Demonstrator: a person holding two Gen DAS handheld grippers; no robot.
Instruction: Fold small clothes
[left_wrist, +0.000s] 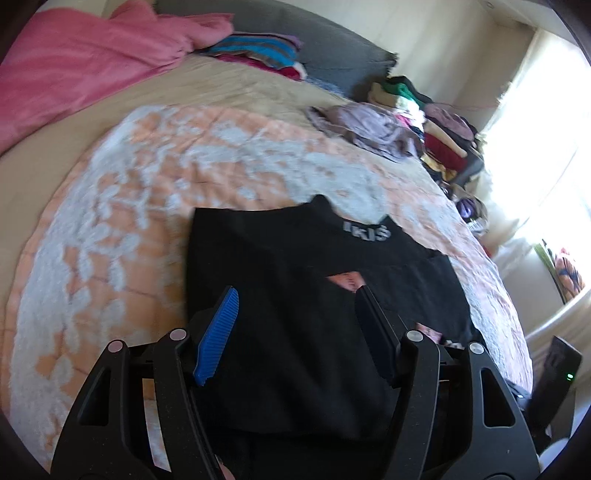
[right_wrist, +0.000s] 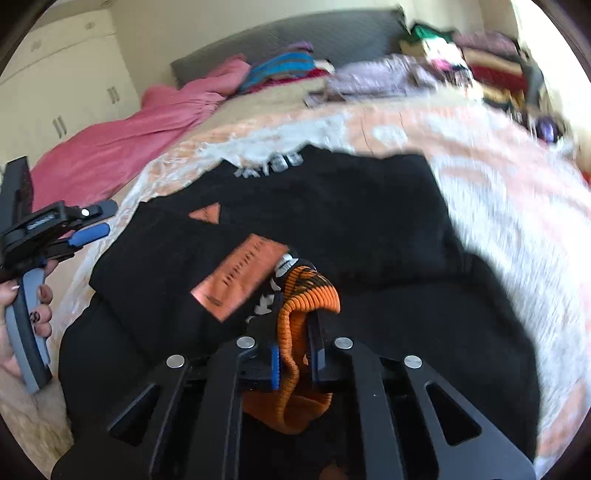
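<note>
A black garment (left_wrist: 295, 295) with white lettering at its far edge lies partly folded on the peach and white bedspread (left_wrist: 147, 184); it also shows in the right wrist view (right_wrist: 332, 206). My left gripper (left_wrist: 295, 306) is open just above its near part, holding nothing; it also shows in the right wrist view (right_wrist: 92, 225) at the far left. My right gripper (right_wrist: 295, 354) is shut on an orange and black knit piece (right_wrist: 306, 291) over the black garment. An orange patch (right_wrist: 240, 280) shows on the black cloth.
A pink blanket (left_wrist: 74, 74) lies at the bed's far left. Striped folded clothes (left_wrist: 258, 51) rest by the grey headboard (left_wrist: 332, 55). A lilac garment (left_wrist: 365, 125) and a pile of mixed clothes (left_wrist: 436, 122) sit at the far right edge. White wardrobe doors (right_wrist: 74, 85) stand left.
</note>
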